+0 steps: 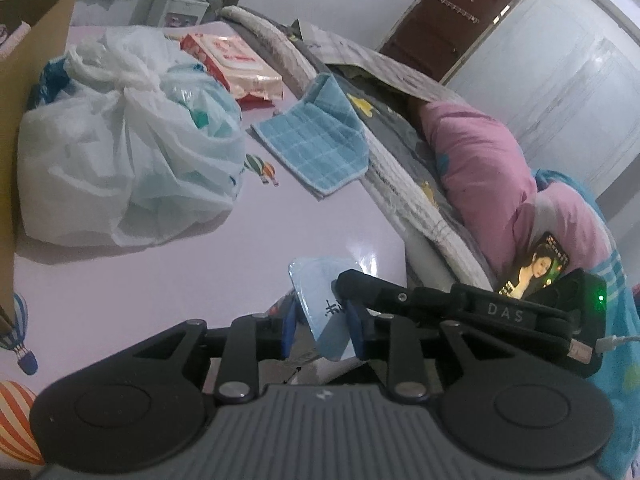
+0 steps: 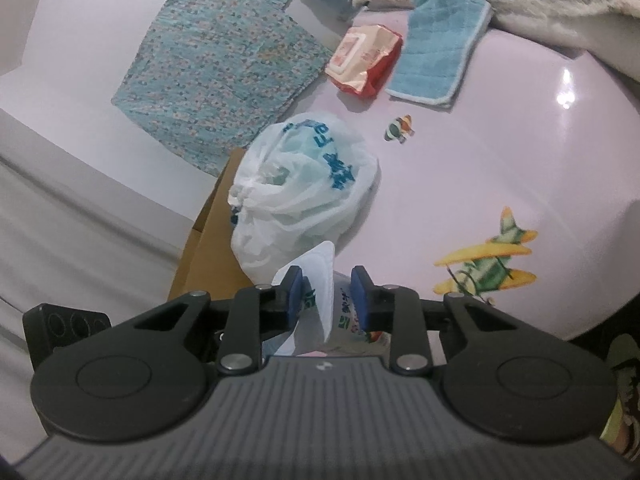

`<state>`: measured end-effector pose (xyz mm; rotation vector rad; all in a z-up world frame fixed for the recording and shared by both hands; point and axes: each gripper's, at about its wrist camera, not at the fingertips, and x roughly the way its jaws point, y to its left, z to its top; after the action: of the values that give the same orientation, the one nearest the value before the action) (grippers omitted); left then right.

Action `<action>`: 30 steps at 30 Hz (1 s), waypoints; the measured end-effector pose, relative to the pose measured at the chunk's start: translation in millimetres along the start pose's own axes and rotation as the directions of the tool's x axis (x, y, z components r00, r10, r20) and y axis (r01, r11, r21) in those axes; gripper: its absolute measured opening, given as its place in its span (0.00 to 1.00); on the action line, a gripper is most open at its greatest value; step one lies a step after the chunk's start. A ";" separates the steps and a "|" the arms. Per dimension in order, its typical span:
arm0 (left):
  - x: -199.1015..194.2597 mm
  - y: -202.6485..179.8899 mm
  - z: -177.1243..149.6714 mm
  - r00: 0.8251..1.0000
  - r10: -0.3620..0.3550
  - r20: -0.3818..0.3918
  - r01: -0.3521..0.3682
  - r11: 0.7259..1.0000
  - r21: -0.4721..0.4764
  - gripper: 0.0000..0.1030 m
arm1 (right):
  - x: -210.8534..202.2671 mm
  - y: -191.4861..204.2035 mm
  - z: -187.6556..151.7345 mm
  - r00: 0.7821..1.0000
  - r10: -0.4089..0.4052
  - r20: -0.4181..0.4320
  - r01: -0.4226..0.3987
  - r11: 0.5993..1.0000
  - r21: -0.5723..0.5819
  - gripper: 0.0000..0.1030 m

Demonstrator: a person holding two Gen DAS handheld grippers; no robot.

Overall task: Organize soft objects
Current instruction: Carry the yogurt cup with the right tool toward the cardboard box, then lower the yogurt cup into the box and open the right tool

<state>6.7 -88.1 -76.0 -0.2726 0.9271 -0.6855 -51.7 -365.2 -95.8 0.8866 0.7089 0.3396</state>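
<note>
held: left gripper and right gripper each clamp an end of one soft blue pouch, lifted over the near table edge | left: plastic bag, blue towel, wipes pack lie unsorted beside the cardboard box

You have one knotted white plastic bag, one blue checked cloth, one red wipes packet, one brown cardboard box and one flat pale-blue packet.
</note>
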 end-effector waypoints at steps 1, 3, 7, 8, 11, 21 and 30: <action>-1.8 -0.3 1.9 1.000 0.001 0.007 -0.001 1.000 -0.001 0.26 | 0.2 2.8 1.3 1.000 0.002 0.003 -0.002 1.000 -0.006 0.25; -7.9 -1.1 6.4 1.000 -0.002 0.026 0.002 1.000 -0.003 0.26 | 0.6 9.8 5.4 1.000 0.009 0.010 -0.008 1.000 -0.015 0.25; -24.3 -4.7 18.0 0.998 -0.012 0.069 0.012 1.000 -0.009 0.26 | 1.0 30.2 16.3 0.999 0.025 0.025 -0.023 0.998 -0.055 0.25; -30.6 -5.1 21.3 0.996 -0.014 0.084 0.015 1.000 -0.011 0.26 | 1.4 38.9 20.5 0.999 0.034 0.029 -0.032 0.997 -0.073 0.25; -56.5 -5.2 33.9 0.990 -0.009 0.144 0.012 1.000 -0.019 0.26 | 6.2 67.4 32.0 0.997 0.069 0.028 -0.065 0.990 -0.127 0.25; -184.1 31.0 77.0 0.918 0.163 0.362 -0.127 0.985 -0.121 0.26 | 78.0 208.1 52.1 0.961 0.259 -0.100 -0.277 0.900 -0.336 0.25; -230.1 119.0 74.7 0.883 0.321 0.342 -0.209 0.922 -0.326 0.27 | 189.4 267.5 28.7 0.903 0.250 -0.350 -0.353 0.895 -0.272 0.25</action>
<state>23.2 146.1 56.5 -0.5032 0.6566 -0.2238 109.1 -118.5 50.9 0.6259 0.7695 0.8706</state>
